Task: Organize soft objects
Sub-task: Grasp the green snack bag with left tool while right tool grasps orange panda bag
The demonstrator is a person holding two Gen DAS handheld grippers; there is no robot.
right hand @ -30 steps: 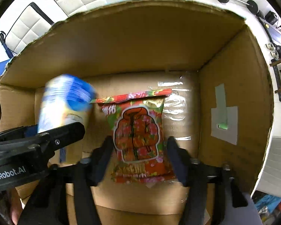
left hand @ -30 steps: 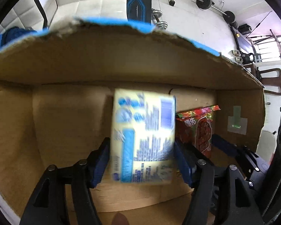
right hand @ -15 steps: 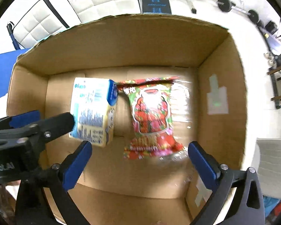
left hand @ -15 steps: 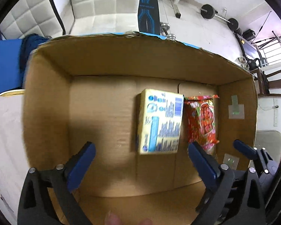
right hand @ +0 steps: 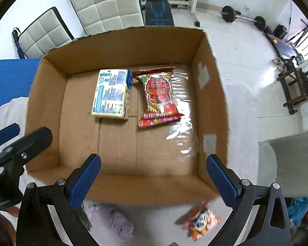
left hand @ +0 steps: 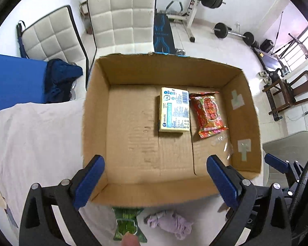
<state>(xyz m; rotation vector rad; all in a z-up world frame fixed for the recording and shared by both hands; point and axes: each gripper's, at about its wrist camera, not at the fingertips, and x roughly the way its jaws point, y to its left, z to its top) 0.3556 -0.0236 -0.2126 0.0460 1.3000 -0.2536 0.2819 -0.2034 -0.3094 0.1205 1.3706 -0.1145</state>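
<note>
Yellow tissue pack, boxy with blue print, lies flat on the floor of the corrugated cardboard box, toward the far wall. Glossy red crinkly snack bag lies just beside it on the right, nearly touching. Left gripper and right gripper both hover over the box's near wall, blue-padded jaws spread wide, holding nothing. In front of the box on the white cloth: green foil packet, crumpled lilac fabric, orange snack bag, blurred.
</note>
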